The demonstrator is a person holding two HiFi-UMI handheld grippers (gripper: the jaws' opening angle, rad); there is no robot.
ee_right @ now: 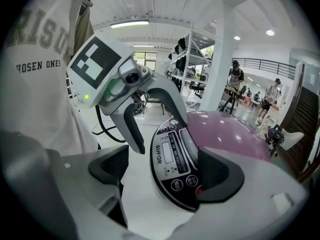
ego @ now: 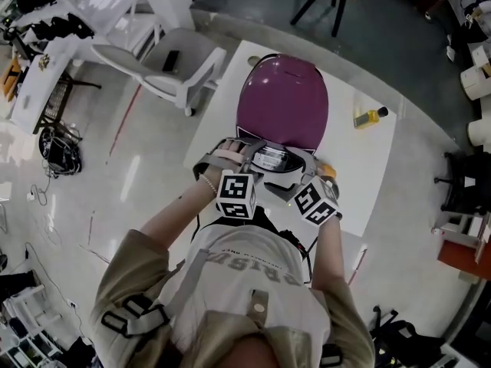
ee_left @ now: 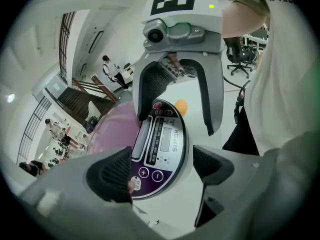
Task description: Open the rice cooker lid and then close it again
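A rice cooker with a shiny purple lid (ego: 282,102) stands on a white table (ego: 360,167), lid down. Its dark control panel (ego: 270,159) faces me at the front. My left gripper (ego: 234,153) and right gripper (ego: 307,171) meet at that panel from either side, both pointing down at it. In the left gripper view my left gripper (ee_left: 162,169) is open with the panel (ee_left: 162,144) between its pads, and the right gripper (ee_left: 177,116) shows opposite. In the right gripper view my right gripper (ee_right: 165,171) is open over the panel (ee_right: 172,159), facing the left gripper (ee_right: 160,129).
A small yellow bottle (ego: 370,117) lies on the table to the right of the cooker. A small orange thing (ego: 327,169) sits by the cooker's front right. A white chair (ego: 176,67) stands left of the table. People stand in the background.
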